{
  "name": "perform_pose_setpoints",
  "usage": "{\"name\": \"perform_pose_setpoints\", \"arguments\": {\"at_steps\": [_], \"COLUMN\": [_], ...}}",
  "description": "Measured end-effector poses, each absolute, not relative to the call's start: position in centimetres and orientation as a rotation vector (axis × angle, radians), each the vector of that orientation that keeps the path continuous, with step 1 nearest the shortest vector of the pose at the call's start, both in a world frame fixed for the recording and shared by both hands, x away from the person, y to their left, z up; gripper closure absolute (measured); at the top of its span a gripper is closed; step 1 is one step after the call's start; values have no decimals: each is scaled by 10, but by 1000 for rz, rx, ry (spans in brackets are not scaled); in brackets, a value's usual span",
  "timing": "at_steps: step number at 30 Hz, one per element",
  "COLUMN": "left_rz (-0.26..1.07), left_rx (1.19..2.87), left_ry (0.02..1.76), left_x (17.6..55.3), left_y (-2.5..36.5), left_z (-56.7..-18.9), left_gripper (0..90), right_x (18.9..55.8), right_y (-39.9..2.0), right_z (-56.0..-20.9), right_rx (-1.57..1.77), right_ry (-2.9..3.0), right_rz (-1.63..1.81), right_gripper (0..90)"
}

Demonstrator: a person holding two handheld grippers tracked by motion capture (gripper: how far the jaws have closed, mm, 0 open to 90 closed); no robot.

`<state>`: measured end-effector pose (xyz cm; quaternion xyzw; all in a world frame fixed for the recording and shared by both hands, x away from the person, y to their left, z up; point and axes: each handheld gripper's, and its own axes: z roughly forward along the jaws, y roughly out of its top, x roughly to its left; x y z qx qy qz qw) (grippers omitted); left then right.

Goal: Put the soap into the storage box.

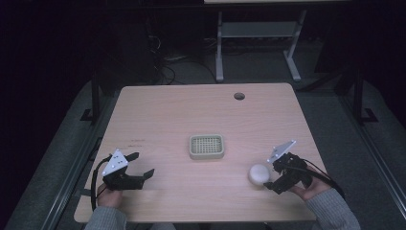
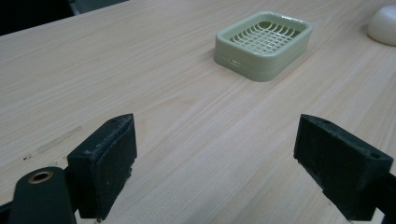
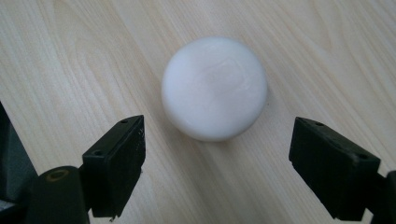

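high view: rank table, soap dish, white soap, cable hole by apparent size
1. Table
2. Soap dish
3. White soap
4. Cable hole, though it lies farther from the camera, so it may look smaller than it is.

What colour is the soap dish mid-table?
Pale green soap dish with a grid-slotted top, clearest in the left gripper view.

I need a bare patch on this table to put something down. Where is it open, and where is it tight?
The table is bare between the soap dish and the far edge, up to the cable hole; also between the dish and the open left gripper. Tight near the right front: the white soap lies just ahead of the open right gripper.
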<state>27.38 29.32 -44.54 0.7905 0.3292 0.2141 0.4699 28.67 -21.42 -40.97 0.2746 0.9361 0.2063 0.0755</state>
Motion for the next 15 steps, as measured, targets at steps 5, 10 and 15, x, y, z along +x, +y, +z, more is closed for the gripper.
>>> {"name": "perform_pose_setpoints", "arguments": {"at_steps": [5,10,15], "left_rz": [525,528,527], "left_rx": [1936,1938,1932], "left_ry": [807,805,808], "left_x": [274,274,274], "left_y": [294,295,295], "left_z": [-445,-445,-445], "left_gripper": [128,128,128], "right_x": [290,294,300], "right_y": [-208,-201,-194], "right_z": [-410,-408,-409], "right_rx": [800,786,789], "right_ry": [2822,2830,2851], "right_rz": [596,571,526], "right_gripper": [180,180,180]}}
